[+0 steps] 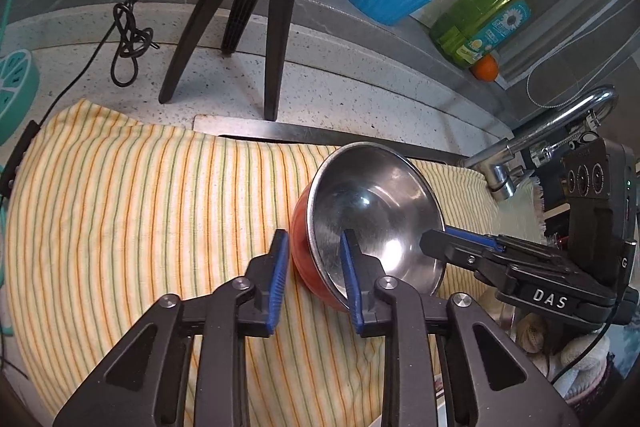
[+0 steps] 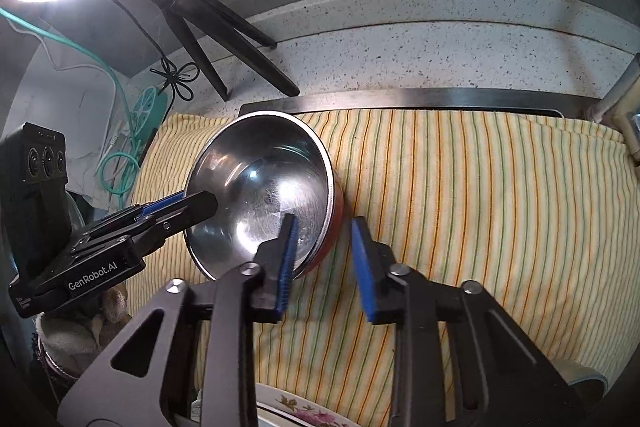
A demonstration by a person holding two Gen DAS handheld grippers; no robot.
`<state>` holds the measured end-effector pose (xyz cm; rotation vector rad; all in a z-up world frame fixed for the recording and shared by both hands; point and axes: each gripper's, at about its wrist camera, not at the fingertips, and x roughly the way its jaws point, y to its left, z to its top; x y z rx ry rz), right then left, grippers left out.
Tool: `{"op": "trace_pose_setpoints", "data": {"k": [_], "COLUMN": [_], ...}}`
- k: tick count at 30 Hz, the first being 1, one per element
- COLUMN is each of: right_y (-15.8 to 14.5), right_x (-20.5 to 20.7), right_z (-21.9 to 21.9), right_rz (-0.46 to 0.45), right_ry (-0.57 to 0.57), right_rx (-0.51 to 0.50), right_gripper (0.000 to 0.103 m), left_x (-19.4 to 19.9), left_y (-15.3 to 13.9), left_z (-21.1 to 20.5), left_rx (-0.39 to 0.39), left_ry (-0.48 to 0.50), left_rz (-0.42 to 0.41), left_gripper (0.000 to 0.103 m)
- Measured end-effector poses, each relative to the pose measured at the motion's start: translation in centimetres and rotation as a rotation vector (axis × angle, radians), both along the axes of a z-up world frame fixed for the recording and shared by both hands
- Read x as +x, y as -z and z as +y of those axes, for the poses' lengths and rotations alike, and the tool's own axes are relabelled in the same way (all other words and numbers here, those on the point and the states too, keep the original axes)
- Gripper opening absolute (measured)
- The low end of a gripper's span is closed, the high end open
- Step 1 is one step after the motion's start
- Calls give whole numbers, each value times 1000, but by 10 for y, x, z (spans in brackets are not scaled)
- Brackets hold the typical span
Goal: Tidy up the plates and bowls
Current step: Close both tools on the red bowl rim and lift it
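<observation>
The left gripper (image 1: 314, 239) straddles the steel bowl (image 1: 372, 211) at its 8 o'clock rim, one pad inside and one against the red outer wall. The right gripper (image 2: 324, 221) straddles the opposite rim at 3 o'clock. Both jaws are narrow, but I cannot tell whether they press. The bowl sits on a striped cloth (image 1: 140, 187). Beyond, at 12 o'clock, lie the speckled counter (image 1: 340, 75) and a tripod (image 1: 256, 7).
</observation>
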<state>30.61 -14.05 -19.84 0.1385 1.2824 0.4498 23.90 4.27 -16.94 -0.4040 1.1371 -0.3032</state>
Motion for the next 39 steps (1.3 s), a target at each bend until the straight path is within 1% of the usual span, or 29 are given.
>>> {"op": "trace_pose_setpoints", "data": {"k": [3, 8, 13, 19, 25, 31, 39], "right_y": [2, -1, -9, -29, -54, -73, -92], "right_x": [1, -2, -8, -24, -50, -76, -104], "right_z": [2, 5, 1, -4, -12, -31, -70], "right_rz": [2, -7, -6, -38, -88, -113, -137], "right_ry": [-7, -13, -9, -18, -33, -30, -7], "right_rx": [1, -15, 2, 23, 41, 66, 75], "right_gripper": [17, 17, 17, 17, 17, 17, 17], "left_x": [0, 1, -6, -20, -42, -67, -87], "left_y": [1, -1, -8, -21, -41, -63, -79], "left_z": [-3, -4, -7, -7, -11, -26, -56], "left_rx": [11, 20, 26, 18, 16, 17, -1], "left_ry": [7, 8, 9, -2, 0, 8, 43], "left_rz": [-3, -4, -22, -53, -100, -149, -180], "left_gripper": [21, 21, 21, 21, 21, 21, 21]}}
